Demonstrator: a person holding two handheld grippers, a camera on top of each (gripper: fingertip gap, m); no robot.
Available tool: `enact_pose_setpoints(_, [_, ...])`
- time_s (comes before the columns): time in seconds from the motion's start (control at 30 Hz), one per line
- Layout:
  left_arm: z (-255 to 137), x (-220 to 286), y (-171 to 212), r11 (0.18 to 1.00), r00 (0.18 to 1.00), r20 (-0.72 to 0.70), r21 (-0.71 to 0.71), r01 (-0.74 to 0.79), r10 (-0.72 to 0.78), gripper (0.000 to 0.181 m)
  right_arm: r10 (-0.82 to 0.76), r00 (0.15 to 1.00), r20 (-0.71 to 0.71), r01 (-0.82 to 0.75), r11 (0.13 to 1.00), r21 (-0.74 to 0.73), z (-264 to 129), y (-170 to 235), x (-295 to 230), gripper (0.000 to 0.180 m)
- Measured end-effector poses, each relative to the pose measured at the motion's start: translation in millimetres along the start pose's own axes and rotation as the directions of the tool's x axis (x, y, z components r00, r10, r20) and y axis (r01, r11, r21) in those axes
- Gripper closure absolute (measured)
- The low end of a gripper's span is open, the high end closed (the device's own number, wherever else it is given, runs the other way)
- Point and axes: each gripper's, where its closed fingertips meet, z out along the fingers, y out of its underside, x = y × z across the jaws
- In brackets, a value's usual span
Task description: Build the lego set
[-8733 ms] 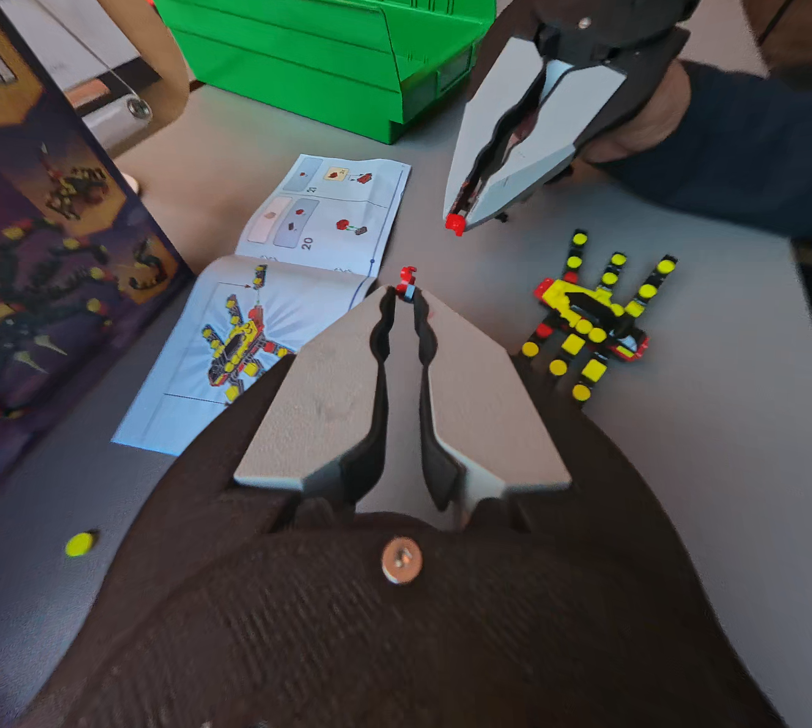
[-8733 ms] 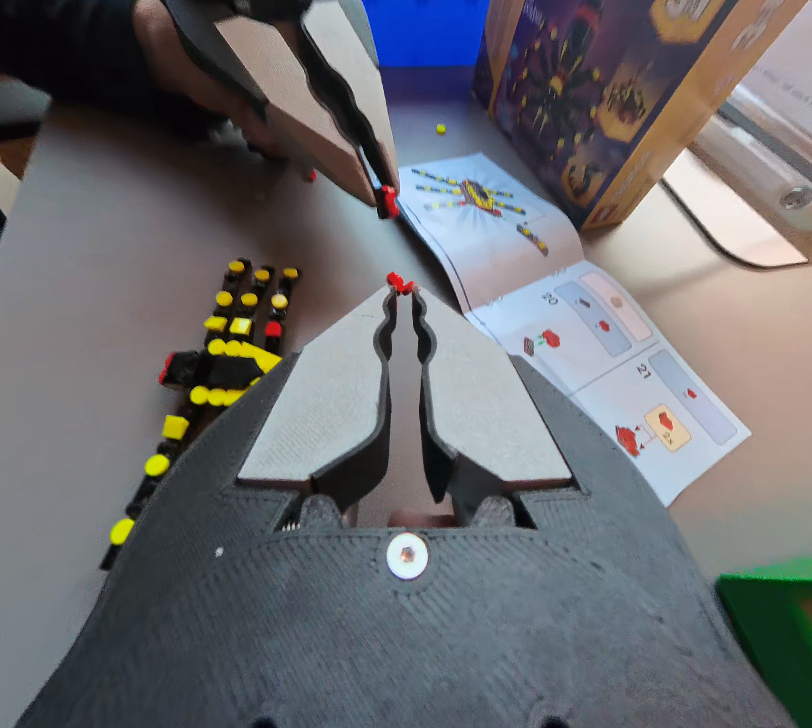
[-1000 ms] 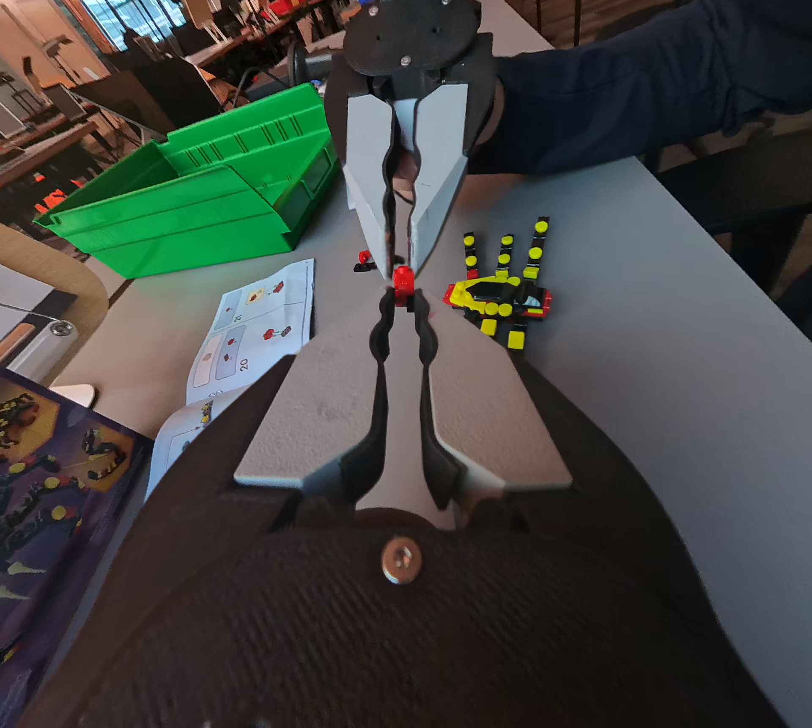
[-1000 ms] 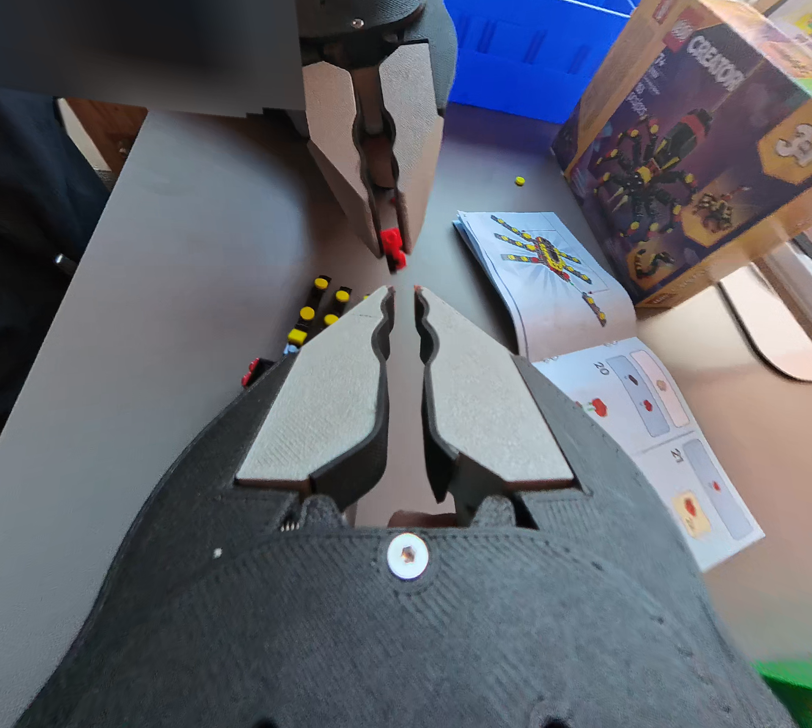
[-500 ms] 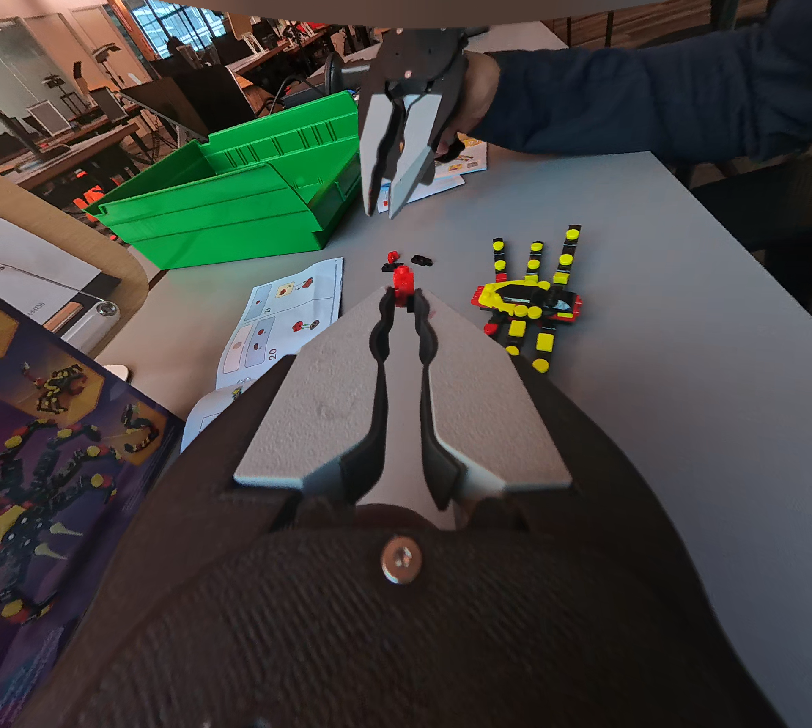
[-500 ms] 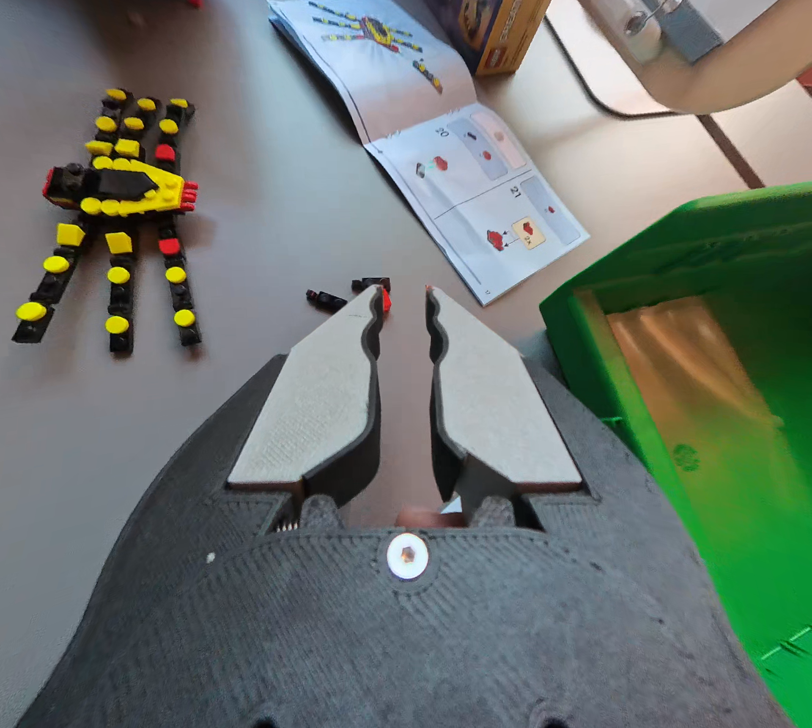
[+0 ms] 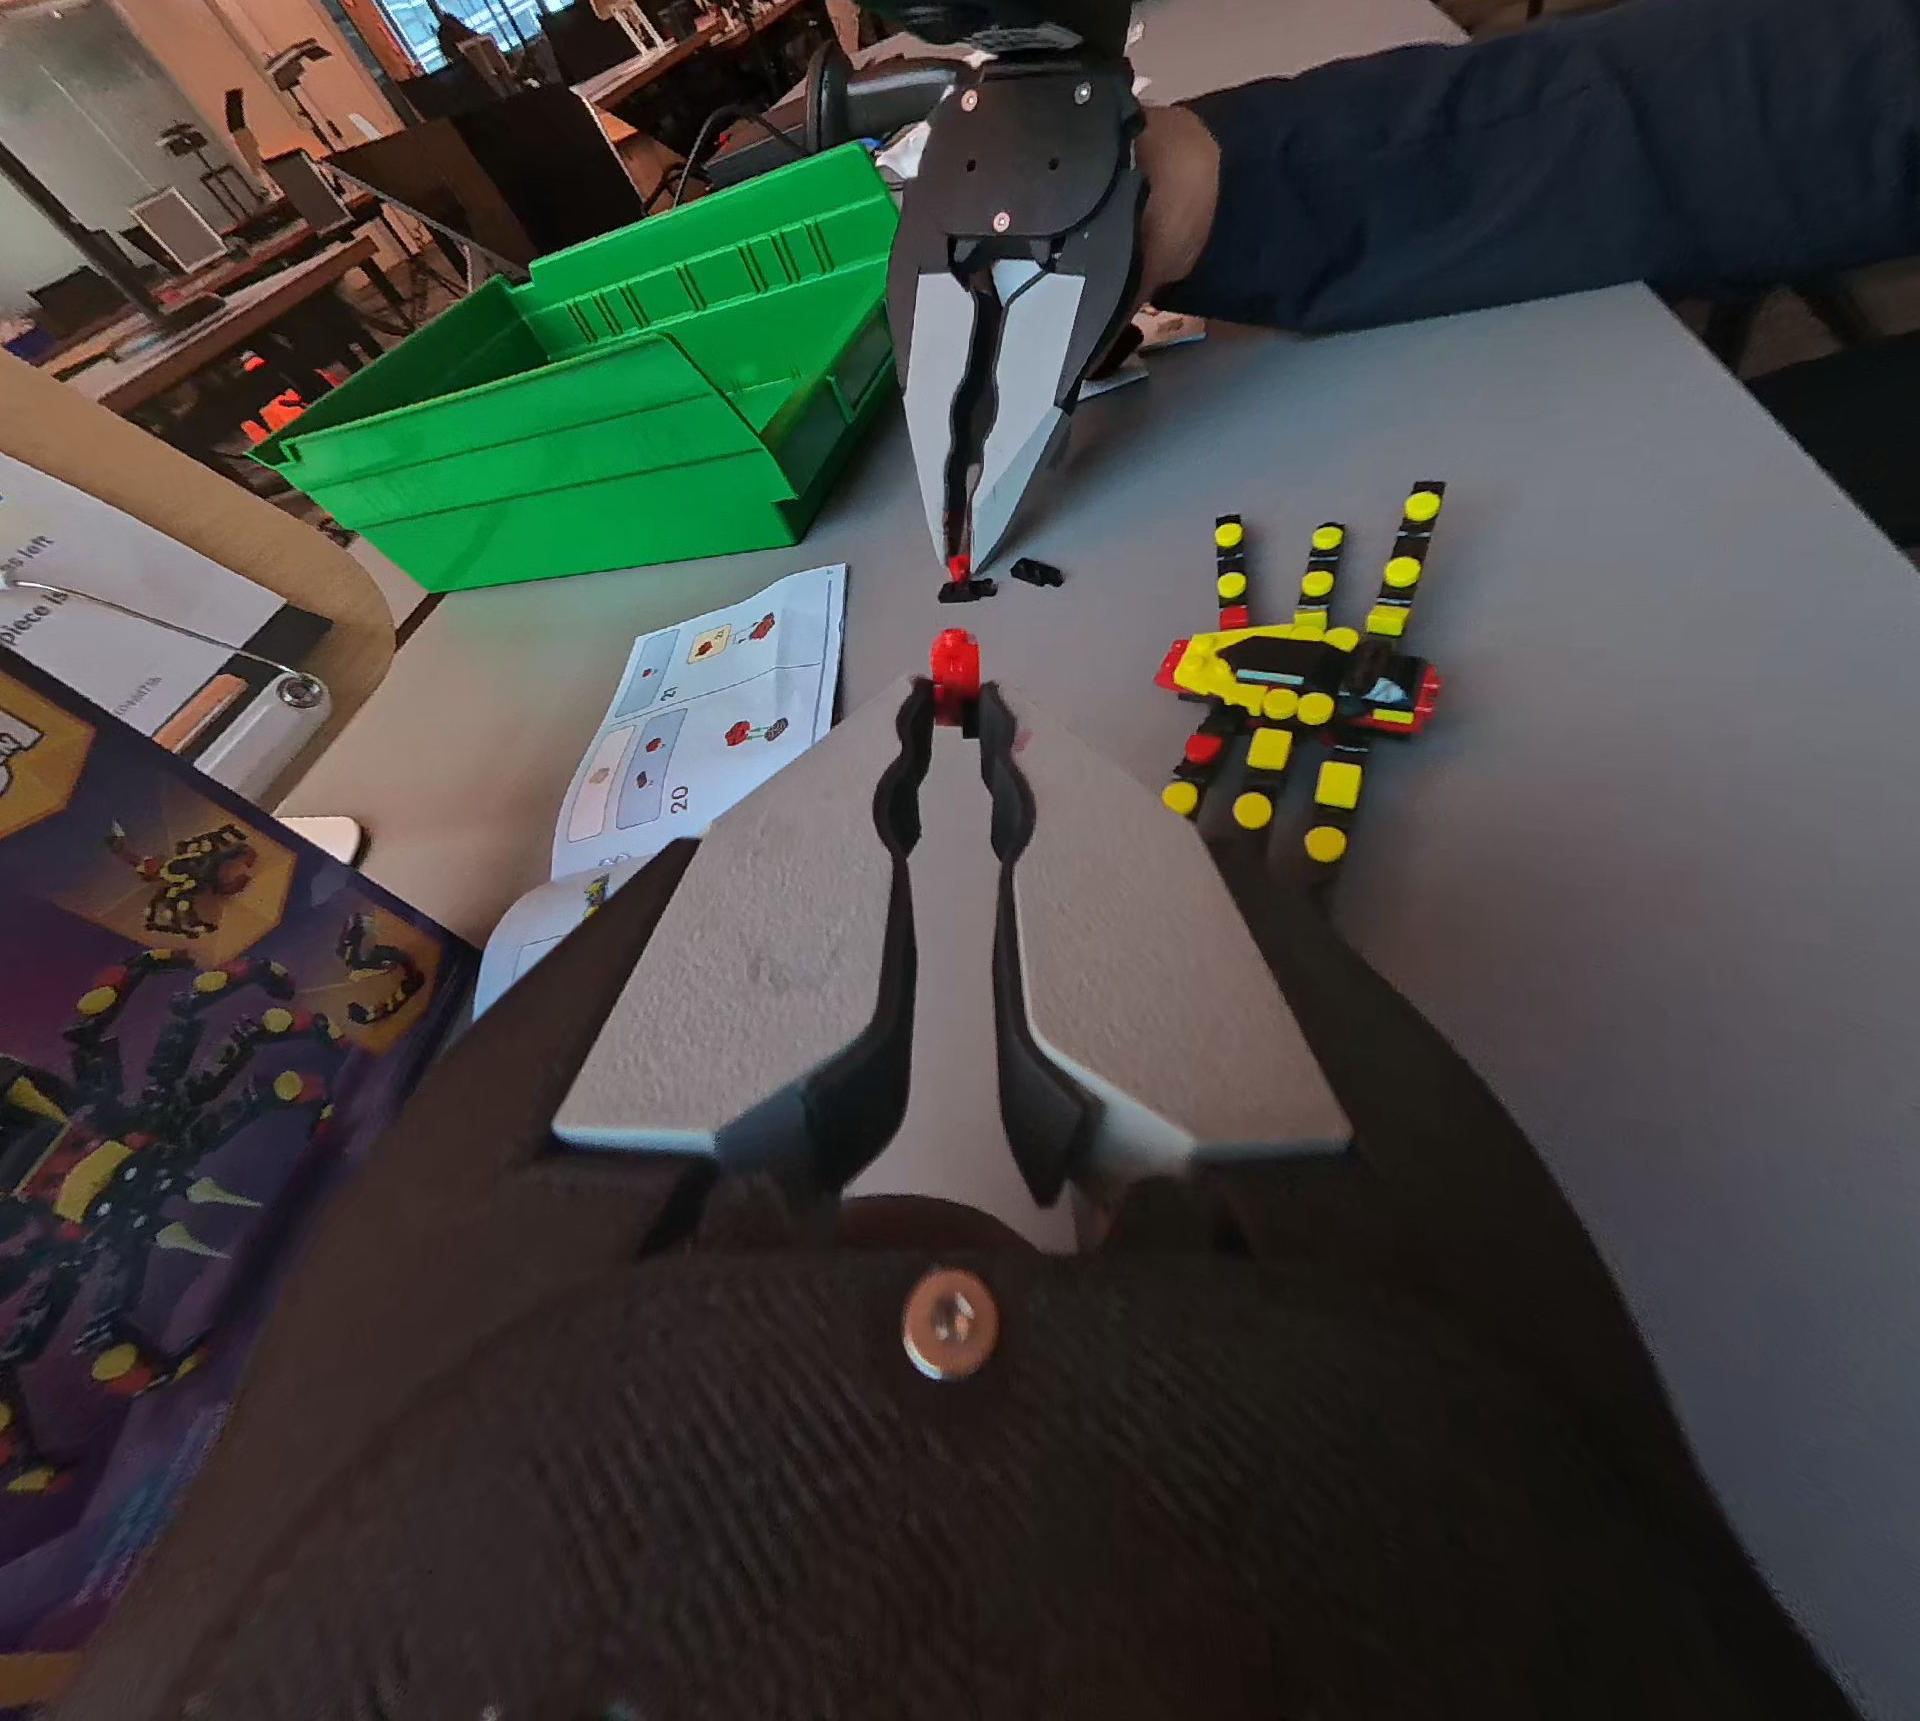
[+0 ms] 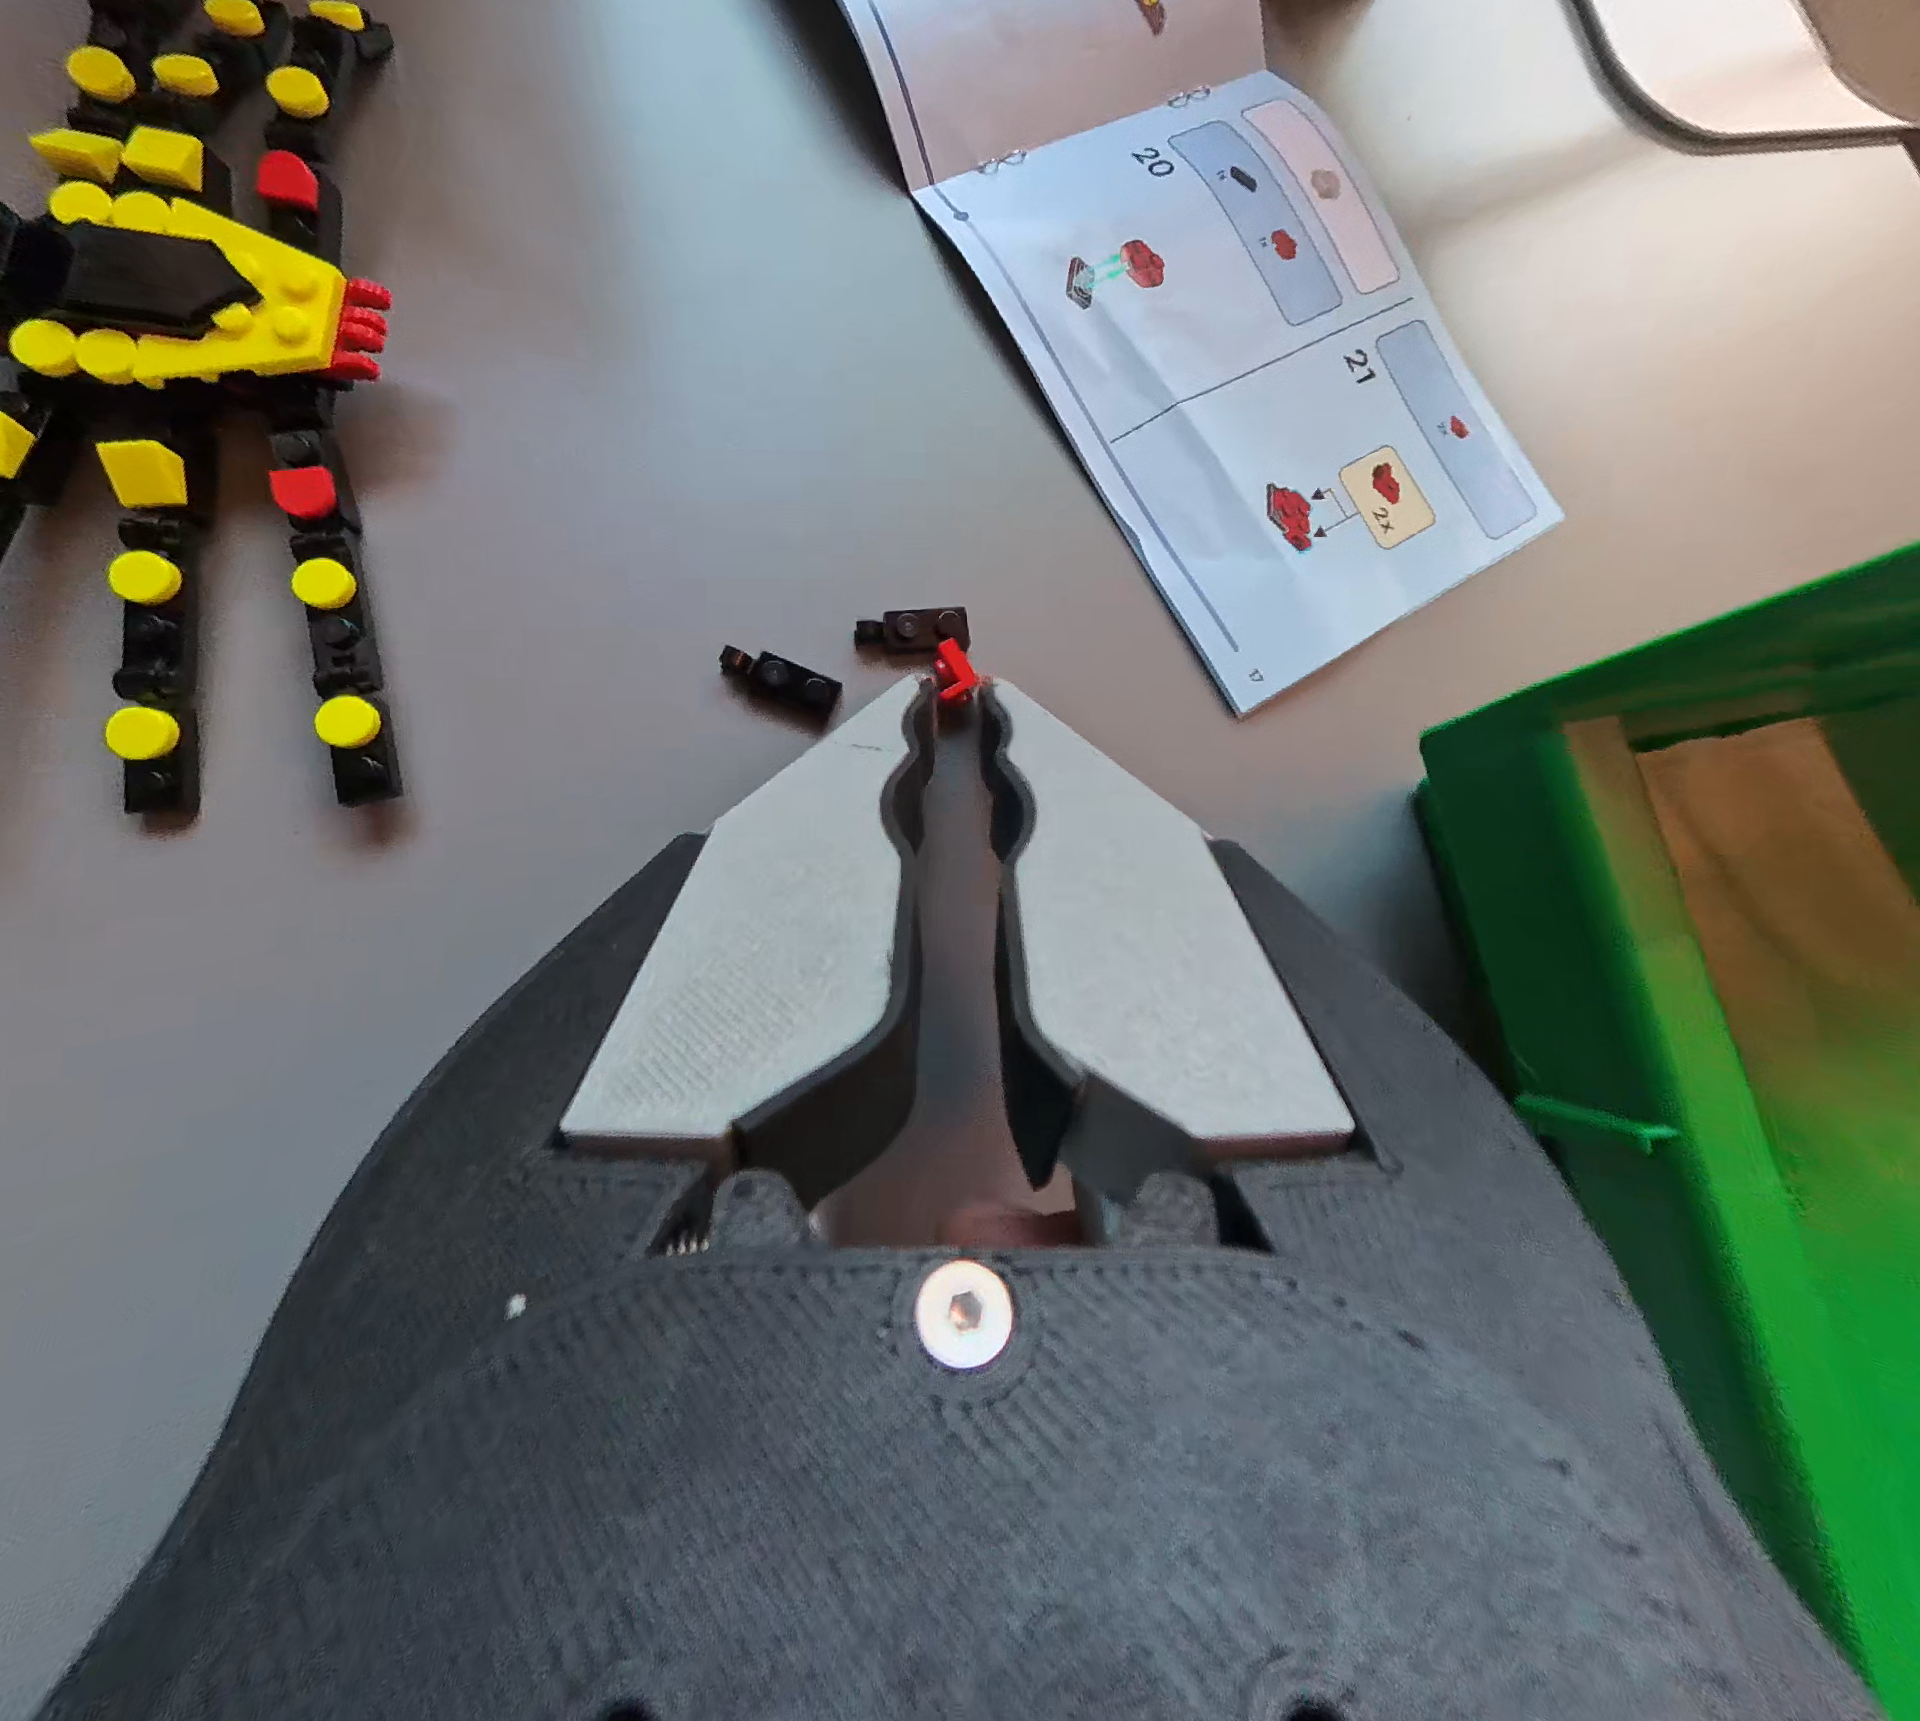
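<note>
Overall, one grey bench [image 7: 1558,996] carried one green plastic bin [image 7: 582,435], one purple cardboard set box [image 7: 177,996], one open paper instruction booklet [image 8: 1226,300] and one flat black-and-yellow brick spider model [image 8: 187,300]. Two small black hinge plates [image 8: 779,676] lay between model and booklet. The left gripper [image 7: 954,703] was closed on one red stud assembly [image 7: 952,665]. The right gripper [image 8: 954,692], tips at the bench, pinched one tiny red brick [image 8: 952,670].
</note>
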Motion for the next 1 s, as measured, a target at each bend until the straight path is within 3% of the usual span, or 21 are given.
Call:
enact_pose_setpoints(0.23, [0.3, -14.4, 16.7, 0.987, 0.987, 0.086, -0.092, -0.13, 0.138, 0.175, 0.106, 0.99, 0.089, -0.115, 0.988, 0.106, -2.8, -34.0, -13.1, 0.176])
enact_pose_setpoints(0.43, [6.1, -16.4, 22.9, 0.937, 0.935, 0.131, -0.169, -0.307, 0.33, 0.176, 0.382, 0.853, 0.356, -0.417, 0.909, 0.023, 16.9, -66.7, -52.7, 0.176])
enact_pose_setpoints(1.0, [11.6, -10.5, 38.7, 0.852, 0.857, 0.104, -0.218, -0.476, 0.505, 0.175, 0.479, 0.802, 0.357, -0.491, 0.869, -0.064, 32.9, -53.9, -56.4, 0.176])
